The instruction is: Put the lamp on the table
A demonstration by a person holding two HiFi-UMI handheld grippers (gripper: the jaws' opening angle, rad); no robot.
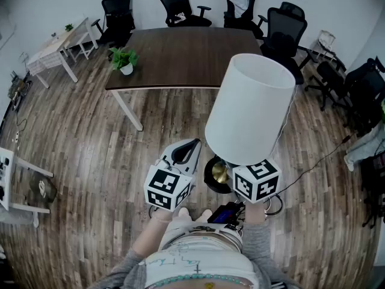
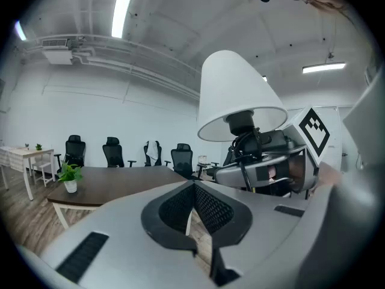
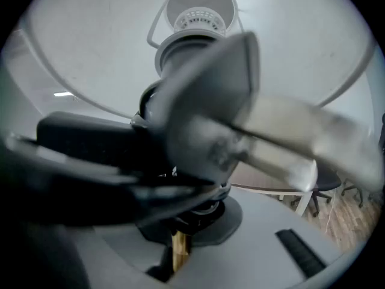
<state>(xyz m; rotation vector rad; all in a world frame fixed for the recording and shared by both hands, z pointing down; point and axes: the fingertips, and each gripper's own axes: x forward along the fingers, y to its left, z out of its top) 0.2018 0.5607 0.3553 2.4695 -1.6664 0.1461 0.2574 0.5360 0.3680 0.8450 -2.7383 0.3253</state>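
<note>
While we stand on the wood floor (image 1: 90, 143) short of the dark table (image 1: 186, 53), our right gripper (image 3: 179, 248) is clamped on the brass stem of the lamp (image 1: 249, 110). The lamp, with its white shade, is held in the air on the near side of the table, well apart from its top. Our left gripper (image 1: 191, 148) sits just left of the lamp's dark base, its 2 jaws pressed together with nothing between them. On the table's near left corner stands 1 potted plant (image 1: 123, 59). Black office chairs (image 1: 180, 5) line the far side.
</note>
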